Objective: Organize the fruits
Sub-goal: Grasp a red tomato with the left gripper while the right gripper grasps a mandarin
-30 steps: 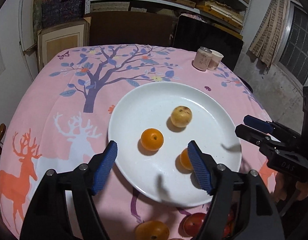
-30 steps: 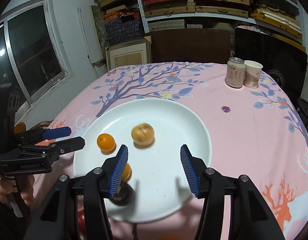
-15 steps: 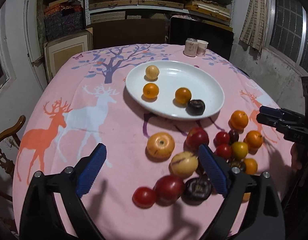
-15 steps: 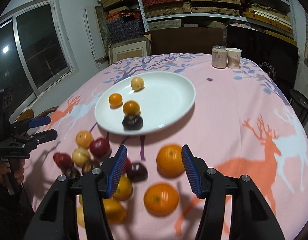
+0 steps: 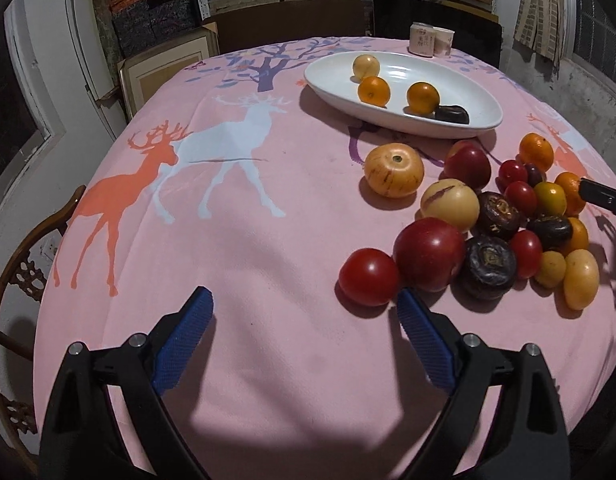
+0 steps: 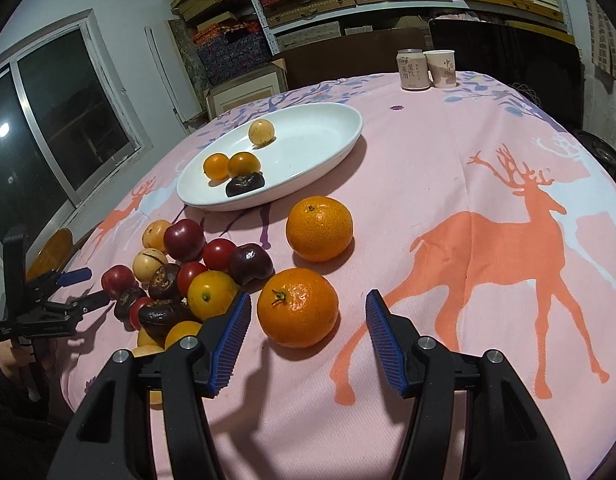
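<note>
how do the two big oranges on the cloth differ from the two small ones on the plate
The big oranges lie on the pink cloth, apart from each other; the small oranges lie on the white plate, side by side. The big ones look clearly larger, though they are also nearer the camera. The nearer big one shows a green stem. All four are round and orange.

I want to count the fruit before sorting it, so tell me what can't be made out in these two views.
- Fruit pile, right wrist view: the nearest pieces sit behind the right gripper finger, so no full count.
- Same pile, left wrist view: its right side runs behind the other gripper's dark finger tip and toward the frame edge.
- Can and paper cup: print too small to read.
- Dark fruit on the plate: kind unclear.
</note>
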The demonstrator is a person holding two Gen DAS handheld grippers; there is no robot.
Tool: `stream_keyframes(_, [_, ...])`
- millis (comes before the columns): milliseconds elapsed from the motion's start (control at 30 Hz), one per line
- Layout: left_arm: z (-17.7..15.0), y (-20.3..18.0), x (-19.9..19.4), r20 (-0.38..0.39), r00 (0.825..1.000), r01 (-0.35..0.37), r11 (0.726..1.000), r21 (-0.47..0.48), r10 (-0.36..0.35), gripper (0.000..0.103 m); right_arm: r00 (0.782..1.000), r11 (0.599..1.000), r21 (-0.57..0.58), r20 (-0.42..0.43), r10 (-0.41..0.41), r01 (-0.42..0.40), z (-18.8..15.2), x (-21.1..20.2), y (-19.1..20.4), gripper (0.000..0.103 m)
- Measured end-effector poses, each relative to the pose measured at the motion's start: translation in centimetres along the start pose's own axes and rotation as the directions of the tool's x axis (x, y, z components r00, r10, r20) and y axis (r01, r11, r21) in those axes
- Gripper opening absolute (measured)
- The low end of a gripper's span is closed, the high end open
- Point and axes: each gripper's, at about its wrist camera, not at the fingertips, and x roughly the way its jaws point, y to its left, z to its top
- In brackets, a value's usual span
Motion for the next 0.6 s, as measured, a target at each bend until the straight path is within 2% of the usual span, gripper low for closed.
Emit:
stream_keyframes(67, [0.4,-0.4,0.6,-0.004,1.000,-0.029,0.999,0.014,0.029,0.091,1.000,1.000,0.003,0.004,0.006,-0.006,-0.1,-0.1,-0.1,0.060])
stream_keyframes(133, [0.8,-0.7,0.7,0.004,1.000,-0.018,1.000,0.019,0.018,0.083,1.000,1.000,0.016,0.003,0.016,-0.016,-0.1,-0.1,-0.4,0.060])
stream_keyframes(400, [1.5,-2.4,0.7,0.034,0.998,0.045,0.995,0.087,-0.048,0.036,1.000,1.000,0.002,-0.003,0.028,-0.028,-0.1,0.0,-0.2,0.060])
stream_keyframes(500, [1.2,-2.6,0.4,0.052,0.996,0.063,0.994,0.094,-0.068,0.032,1.000,0.999,-0.020,-0.003,0.026,-0.026,-0.2,0.0,0.2,0.060])
stream_keyframes(600, [1.1,-1.8,0.2,0.072,0.992,0.098,0.994,0.054,-0.101,0.030,1.000,0.999,-0.043,-0.012,0.010,-0.010,-0.1,0.2,0.7,0.060])
